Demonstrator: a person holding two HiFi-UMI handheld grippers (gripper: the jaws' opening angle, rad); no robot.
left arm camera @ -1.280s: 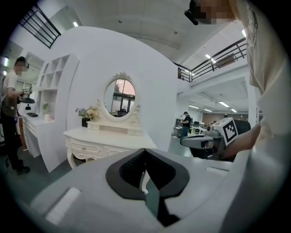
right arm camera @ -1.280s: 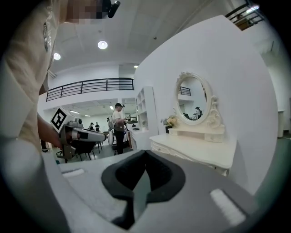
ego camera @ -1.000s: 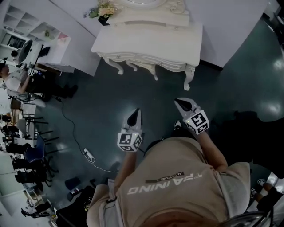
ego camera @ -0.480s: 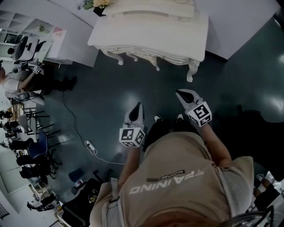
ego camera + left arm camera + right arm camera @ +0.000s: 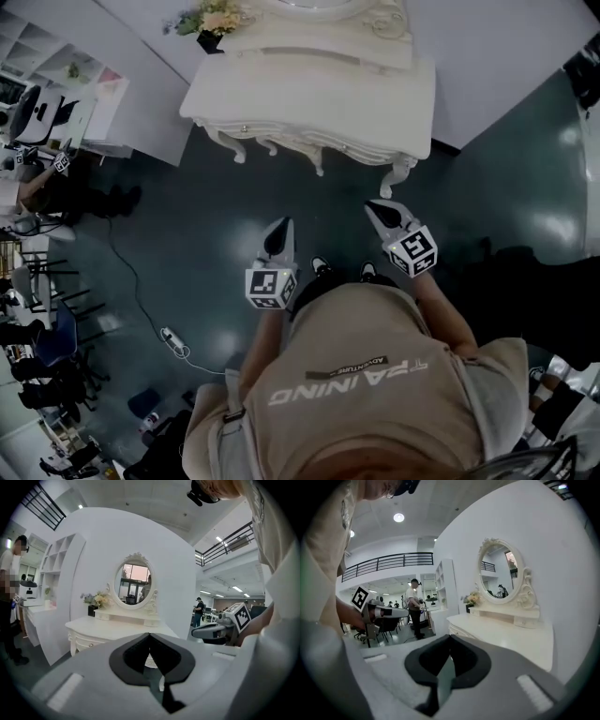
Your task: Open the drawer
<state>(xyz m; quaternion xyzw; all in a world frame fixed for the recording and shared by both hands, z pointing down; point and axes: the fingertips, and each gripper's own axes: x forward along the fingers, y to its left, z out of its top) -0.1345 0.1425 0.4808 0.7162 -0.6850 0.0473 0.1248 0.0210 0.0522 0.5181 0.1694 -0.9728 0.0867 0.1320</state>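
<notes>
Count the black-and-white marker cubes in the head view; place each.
2. One black-and-white marker cube rides the left gripper, the other the right gripper, both short of the white dressing table. None looks hidden.

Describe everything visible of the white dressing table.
The white carved, painted-looking dressing table stands upright on the dark glossy floor, its back against the white wall. It has a flat top, a scalloped front with small knobs, curved legs and an ornate oval mirror above a raised shelf. A dark vase of pale flowers sits at its back left corner. Its drawers look shut.
</notes>
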